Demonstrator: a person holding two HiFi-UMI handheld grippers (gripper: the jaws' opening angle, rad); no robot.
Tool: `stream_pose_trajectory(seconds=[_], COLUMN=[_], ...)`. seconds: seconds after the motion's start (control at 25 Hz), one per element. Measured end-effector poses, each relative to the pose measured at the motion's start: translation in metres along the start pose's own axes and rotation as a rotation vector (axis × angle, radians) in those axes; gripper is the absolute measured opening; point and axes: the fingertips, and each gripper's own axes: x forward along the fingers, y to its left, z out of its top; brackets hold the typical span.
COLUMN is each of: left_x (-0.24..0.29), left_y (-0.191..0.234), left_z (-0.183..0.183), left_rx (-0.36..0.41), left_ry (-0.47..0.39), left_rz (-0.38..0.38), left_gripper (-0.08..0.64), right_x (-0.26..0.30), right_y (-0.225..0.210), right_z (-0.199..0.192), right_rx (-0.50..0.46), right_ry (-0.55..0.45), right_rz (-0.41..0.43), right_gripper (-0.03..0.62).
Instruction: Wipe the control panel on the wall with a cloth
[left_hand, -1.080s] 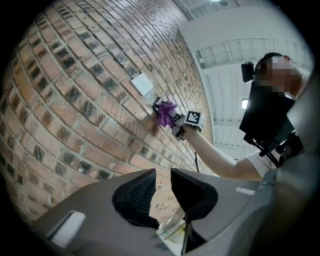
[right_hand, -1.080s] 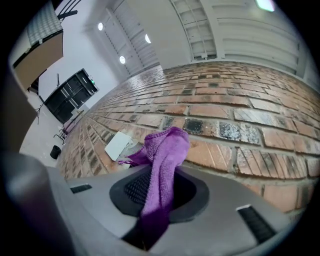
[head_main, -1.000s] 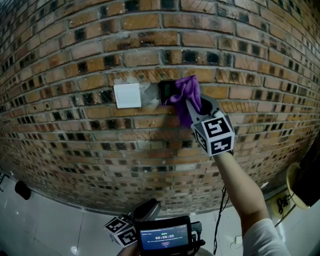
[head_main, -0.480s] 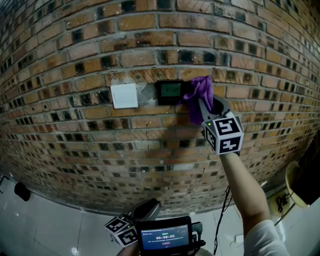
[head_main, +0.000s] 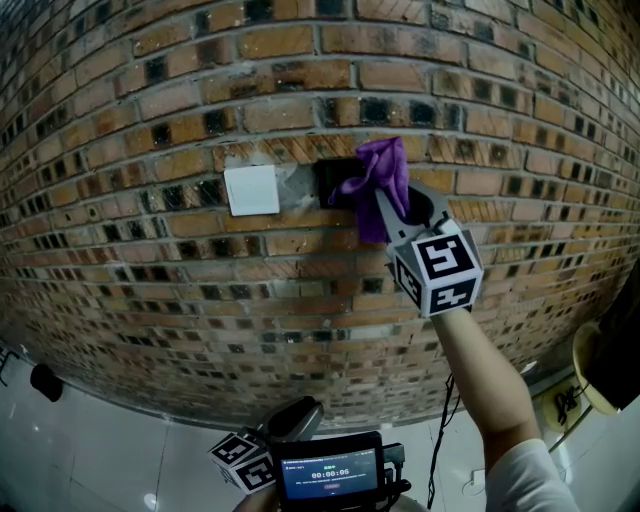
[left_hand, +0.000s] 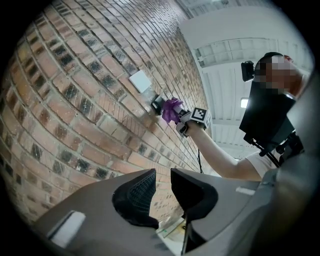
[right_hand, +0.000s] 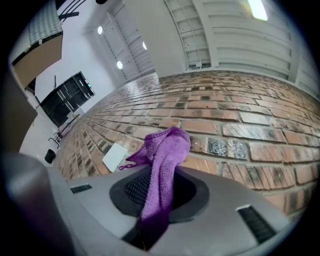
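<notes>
Two grippers, one cloth, one panel; entry for the wiping step.

Item 1: right gripper (right_hand: 162, 192). Its fingers are clamped on a purple cloth (head_main: 378, 178), which is pinched along its length so that a bunched end stands out past the tips. That end is up against the brick wall (head_main: 150, 290).

Item 2: control panel (head_main: 332, 183). Dark, set into the wall. The cloth lies over its right part, and only a left strip shows in the head view.

Item 3: white wall plate (head_main: 252, 190). It sits just beside the panel on its left and is not touched by the cloth.

Item 4: left gripper (left_hand: 161, 182). It is held low and well apart from the wall work, fingers (left_hand: 136, 192) a little apart with nothing between them.

Handling note, as judgement:
- Press the bunched end flat to the panel face so that cloth, not the hard tips, meets the surface.
- Sweep across the full width, edge to edge, with light and even pressure.
- Hold the clamp firm; the cloth looks soft and loose, and a slack grip would likely let it slide or fold.
- Stop short of the rough brick, which may snag the weave.

Not made out:
- Most of the panel face, including any display or buttons, is behind the cloth.
- Whether cloth and panel are in real contact or only very near cannot be told.
- In the right gripper view the panel is hidden entirely by the cloth.
- In the left gripper view the panel is too small to read.
</notes>
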Motion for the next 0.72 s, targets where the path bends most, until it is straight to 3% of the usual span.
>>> stream_pose_trajectory(seconds=[0.36, 0.72], left_x=[-0.02, -0.04], left_y=[0.011, 0.022], left_z=[0.01, 0.02], left_rx=[0.01, 0.015], left_ry=[-0.035, -0.064], left_rz=[0.046, 0.09], left_gripper=[0.081, 0.081], right_x=[0.044, 0.076], right_y=[0.077, 0.149], right_z=[0.018, 0.005], right_rx=[0.036, 0.019], right_ry=[-0.03, 0.019], right_rz=[0.141, 0.284], right_gripper=[0.08, 0.08])
